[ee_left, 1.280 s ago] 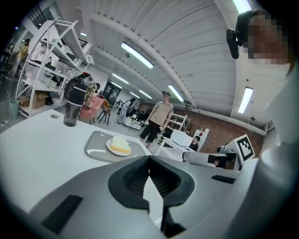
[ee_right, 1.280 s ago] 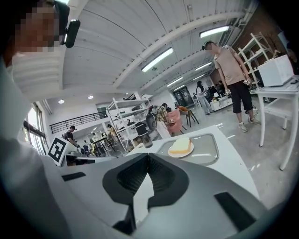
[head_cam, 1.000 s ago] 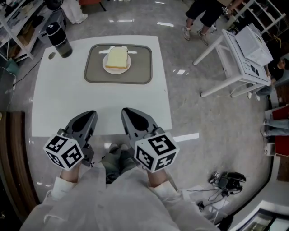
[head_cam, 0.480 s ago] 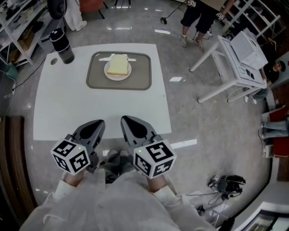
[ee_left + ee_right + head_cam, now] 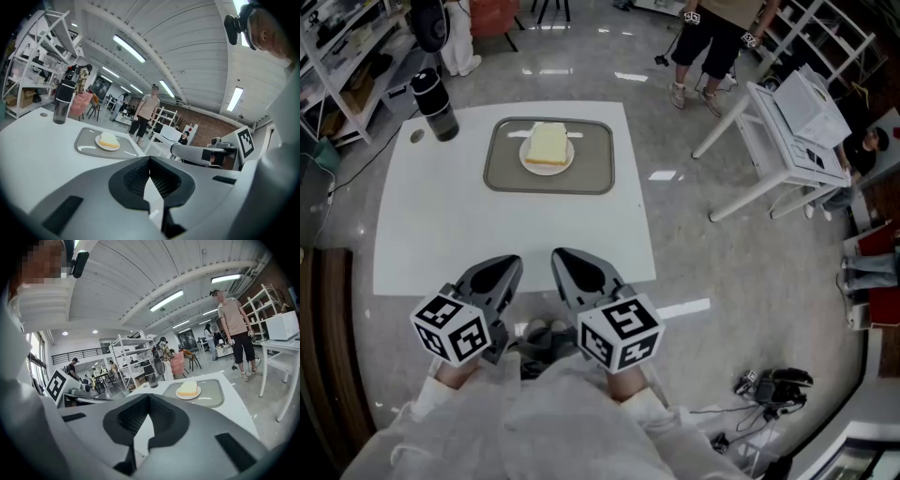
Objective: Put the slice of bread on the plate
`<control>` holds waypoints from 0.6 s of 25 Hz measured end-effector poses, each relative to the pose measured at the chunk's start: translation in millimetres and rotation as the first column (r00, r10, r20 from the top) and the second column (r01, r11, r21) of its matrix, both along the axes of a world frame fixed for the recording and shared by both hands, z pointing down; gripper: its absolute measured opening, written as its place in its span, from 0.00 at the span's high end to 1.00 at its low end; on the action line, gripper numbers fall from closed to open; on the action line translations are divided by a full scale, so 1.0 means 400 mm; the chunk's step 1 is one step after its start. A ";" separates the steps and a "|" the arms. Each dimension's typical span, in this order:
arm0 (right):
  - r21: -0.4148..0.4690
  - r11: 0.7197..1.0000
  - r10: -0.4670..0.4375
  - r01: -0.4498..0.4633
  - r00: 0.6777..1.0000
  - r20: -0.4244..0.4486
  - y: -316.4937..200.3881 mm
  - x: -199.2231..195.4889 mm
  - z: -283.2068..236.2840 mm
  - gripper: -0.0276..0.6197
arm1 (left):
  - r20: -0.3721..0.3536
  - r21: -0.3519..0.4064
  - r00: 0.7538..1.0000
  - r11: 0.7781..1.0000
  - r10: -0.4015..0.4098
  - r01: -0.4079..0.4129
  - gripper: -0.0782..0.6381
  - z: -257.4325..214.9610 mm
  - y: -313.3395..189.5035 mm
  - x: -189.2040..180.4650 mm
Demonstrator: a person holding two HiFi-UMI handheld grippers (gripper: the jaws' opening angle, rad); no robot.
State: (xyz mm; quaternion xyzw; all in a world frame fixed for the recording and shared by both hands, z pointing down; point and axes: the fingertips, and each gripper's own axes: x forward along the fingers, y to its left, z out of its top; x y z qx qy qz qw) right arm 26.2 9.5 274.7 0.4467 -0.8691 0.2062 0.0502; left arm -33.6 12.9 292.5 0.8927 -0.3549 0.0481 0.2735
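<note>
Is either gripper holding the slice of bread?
No, the slice of bread lies on the plate, far from the left gripper and right gripper, both shut on nothing.

Your white tabletop (image 5: 487, 234) stands on a glossy grey floor (image 5: 722, 272). Directly on it you have a grey tray (image 5: 595, 167) with rounded corners at the far middle. A dark bottle (image 5: 434, 103) stands upright near the far left corner, with a small round thing (image 5: 416, 136) just beside it, too small to identify.

light: bright, ceiling strips (image 5: 129, 48) | floor (image 5: 664, 174) glare | edges: fisheye-warped, dark
</note>
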 end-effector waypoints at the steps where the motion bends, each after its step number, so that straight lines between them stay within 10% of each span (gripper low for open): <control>1: -0.001 1.000 0.001 -0.001 1.000 0.003 0.002 0.001 -0.002 0.94 | -0.001 0.002 1.000 1.000 0.002 -0.002 0.88 -0.003 0.001 0.001; 15: -0.001 1.000 -0.001 0.001 1.000 -0.020 0.006 0.004 -0.002 0.94 | -0.015 -0.008 1.000 1.000 0.017 -0.017 0.88 -0.009 0.008 0.006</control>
